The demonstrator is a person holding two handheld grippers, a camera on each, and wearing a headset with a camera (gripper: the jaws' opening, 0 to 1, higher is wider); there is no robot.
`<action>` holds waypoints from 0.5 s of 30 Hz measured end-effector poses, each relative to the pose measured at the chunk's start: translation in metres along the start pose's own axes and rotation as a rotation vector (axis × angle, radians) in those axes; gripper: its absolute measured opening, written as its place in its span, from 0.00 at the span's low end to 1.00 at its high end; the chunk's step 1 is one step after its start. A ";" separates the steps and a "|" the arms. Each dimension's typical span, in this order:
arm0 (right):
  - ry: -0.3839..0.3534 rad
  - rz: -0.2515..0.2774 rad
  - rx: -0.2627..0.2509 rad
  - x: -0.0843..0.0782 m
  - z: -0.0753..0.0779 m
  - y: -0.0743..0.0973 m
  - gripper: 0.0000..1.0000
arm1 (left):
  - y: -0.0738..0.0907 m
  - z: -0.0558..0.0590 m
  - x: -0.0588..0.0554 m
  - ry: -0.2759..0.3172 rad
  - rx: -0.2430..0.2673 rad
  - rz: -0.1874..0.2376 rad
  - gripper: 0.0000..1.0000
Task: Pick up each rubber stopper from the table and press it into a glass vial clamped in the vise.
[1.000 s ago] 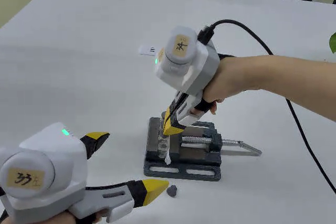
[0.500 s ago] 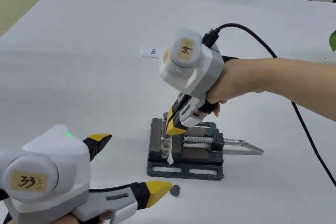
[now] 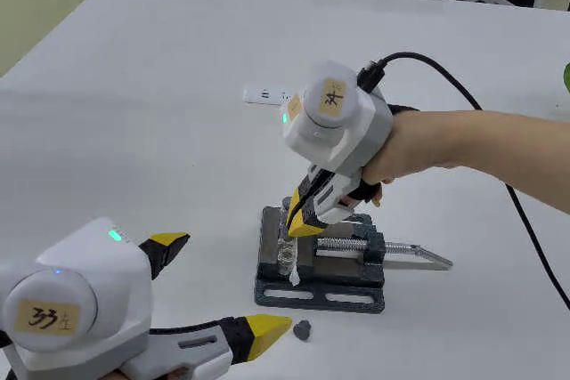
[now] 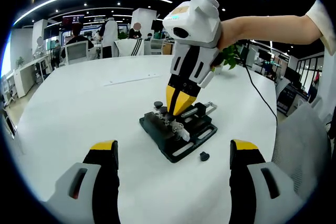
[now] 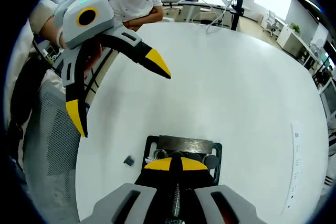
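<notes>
Lying near the wide left tongs (image 3: 233,279), the stopper (image 3: 303,330) sits clear of closed right tongs (image 3: 301,227).

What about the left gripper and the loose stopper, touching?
Apart. The left gripper view shows bare table between the stopper and both fingers of the open left gripper.

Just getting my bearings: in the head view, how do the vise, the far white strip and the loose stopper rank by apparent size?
1. The vise, clearly largest.
2. The white strip; it lies farther from the camera, so it may really be bigger than it looks.
3. The rubber stopper, plainly smallest.
</notes>
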State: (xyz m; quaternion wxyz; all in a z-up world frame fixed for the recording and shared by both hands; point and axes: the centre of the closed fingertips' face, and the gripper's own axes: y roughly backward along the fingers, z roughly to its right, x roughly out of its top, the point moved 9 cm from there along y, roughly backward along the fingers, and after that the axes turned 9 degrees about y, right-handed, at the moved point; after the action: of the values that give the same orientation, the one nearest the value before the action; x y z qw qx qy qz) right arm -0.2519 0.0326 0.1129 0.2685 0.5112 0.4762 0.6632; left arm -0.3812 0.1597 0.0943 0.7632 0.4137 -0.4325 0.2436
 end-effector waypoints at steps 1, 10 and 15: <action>0.008 0.001 -0.003 0.000 -0.001 0.000 0.00 | 0.000 0.000 0.000 0.000 0.000 0.000 0.86; 0.010 0.060 -0.041 -0.004 -0.014 0.004 0.19 | 0.001 0.001 0.000 -0.003 -0.002 0.000 0.86; -0.007 0.095 -0.096 -0.007 -0.021 0.007 0.33 | 0.003 0.002 0.001 -0.007 -0.001 0.003 0.86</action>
State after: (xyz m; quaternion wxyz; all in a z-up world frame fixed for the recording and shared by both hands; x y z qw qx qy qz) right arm -0.2680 0.0165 0.1163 0.2624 0.5220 0.4180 0.6957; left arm -0.3835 0.1599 0.0967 0.7615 0.4134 -0.4361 0.2429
